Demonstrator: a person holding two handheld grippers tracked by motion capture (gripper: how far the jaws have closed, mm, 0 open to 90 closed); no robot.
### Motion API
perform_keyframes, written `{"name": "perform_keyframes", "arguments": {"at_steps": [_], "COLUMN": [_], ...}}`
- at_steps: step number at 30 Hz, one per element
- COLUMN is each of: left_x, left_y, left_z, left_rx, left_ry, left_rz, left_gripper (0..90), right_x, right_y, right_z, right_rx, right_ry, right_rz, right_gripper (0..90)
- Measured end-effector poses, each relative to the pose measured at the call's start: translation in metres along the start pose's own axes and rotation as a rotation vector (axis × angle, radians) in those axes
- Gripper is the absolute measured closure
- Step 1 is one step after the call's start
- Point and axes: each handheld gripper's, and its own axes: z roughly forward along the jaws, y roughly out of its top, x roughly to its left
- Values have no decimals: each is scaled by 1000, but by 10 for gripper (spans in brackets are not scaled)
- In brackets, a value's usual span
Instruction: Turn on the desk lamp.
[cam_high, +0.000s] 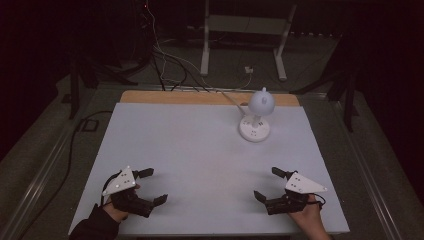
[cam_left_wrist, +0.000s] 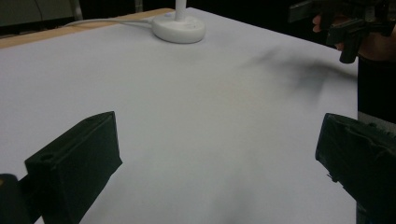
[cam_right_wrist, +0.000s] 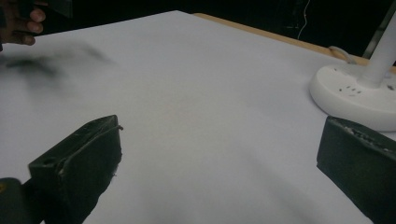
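A white desk lamp (cam_high: 257, 112) stands on a round base (cam_left_wrist: 179, 28) at the back right of the white table (cam_high: 200, 150); the same base (cam_right_wrist: 355, 98) lies ahead and to the right in the right gripper view. My left gripper (cam_high: 154, 186) rests near the front left edge, jaws wide apart with nothing between them (cam_left_wrist: 219, 149). Near the front right edge my right gripper (cam_high: 267, 183) is open too and holds nothing (cam_right_wrist: 219, 154). In the left gripper view the right gripper (cam_left_wrist: 345, 25) sits far off at the top right.
The lamp's white cable (cam_high: 230, 97) runs off the table's back edge over a wooden strip (cam_high: 200, 96). Cables (cam_high: 165, 65) and a white frame (cam_high: 245, 30) lie on the dark floor behind. A bare white surface stretches between the grippers.
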Motion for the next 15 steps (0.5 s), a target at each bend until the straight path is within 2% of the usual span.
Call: {"name": "perform_keyframes", "arguments": {"at_steps": [15], "left_x": [0], "left_y": [0], "left_z": [0], "left_rx": [-1], "left_ry": [1], "left_rz": [-7], "left_gripper": [4], "right_x": [3], "right_y": [14], "right_z": [5], "right_rx": [9], "right_ry": [10], "right_rz": [11], "right_gripper": [1]}}
